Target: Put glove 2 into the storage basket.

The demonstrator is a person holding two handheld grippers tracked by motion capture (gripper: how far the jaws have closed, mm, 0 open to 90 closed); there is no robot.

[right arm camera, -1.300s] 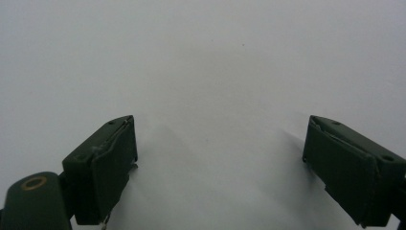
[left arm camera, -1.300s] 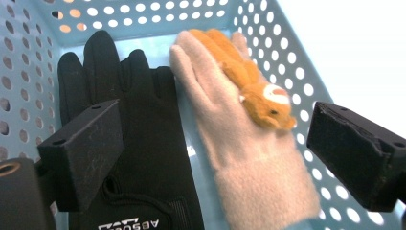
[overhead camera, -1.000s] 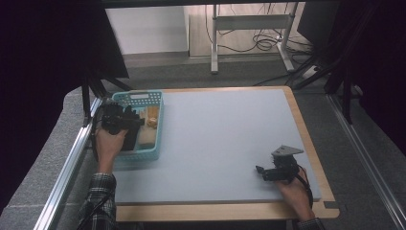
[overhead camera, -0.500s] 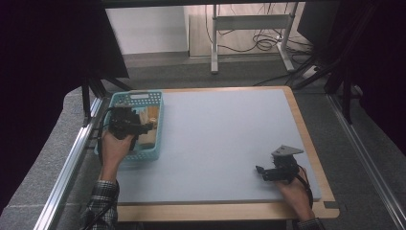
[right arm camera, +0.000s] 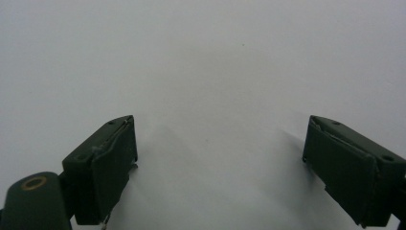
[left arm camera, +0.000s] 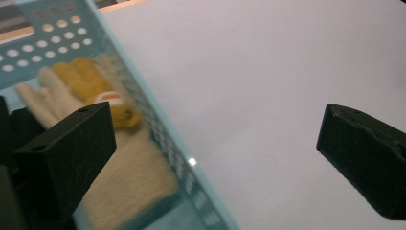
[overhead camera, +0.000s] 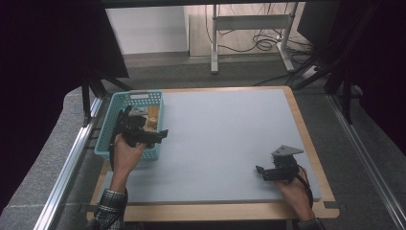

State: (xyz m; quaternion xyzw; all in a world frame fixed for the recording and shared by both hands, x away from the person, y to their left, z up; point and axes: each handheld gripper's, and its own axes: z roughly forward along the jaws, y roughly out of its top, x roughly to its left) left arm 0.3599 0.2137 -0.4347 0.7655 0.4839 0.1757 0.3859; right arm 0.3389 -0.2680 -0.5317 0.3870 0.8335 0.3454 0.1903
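Observation:
A teal perforated basket [overhead camera: 137, 97] stands at the table's left edge. Inside it lies a cream and yellow work glove [overhead camera: 152, 120], seen close up as the glove [left arm camera: 79, 88] in the left gripper view. My left gripper [overhead camera: 156, 137] hovers over the basket's right side, open and holding nothing. In its own view the left gripper [left arm camera: 215, 129] straddles the basket wall [left arm camera: 160, 136], one jaw above the glove and the other above the table. My right gripper [overhead camera: 261, 172] rests open near the front right of the table; between the right gripper [right arm camera: 220, 139] jaws there is only bare surface.
The pale grey table top [overhead camera: 225, 134] has a wooden border [overhead camera: 313, 153]. Metal rails [overhead camera: 67, 167] run along the left side. A desk frame with cables [overhead camera: 249, 28] stands on the floor beyond the table.
My left gripper has shifted right and toward the near side of the basket, its jaws now pointing out over the table. The right gripper has stayed put.

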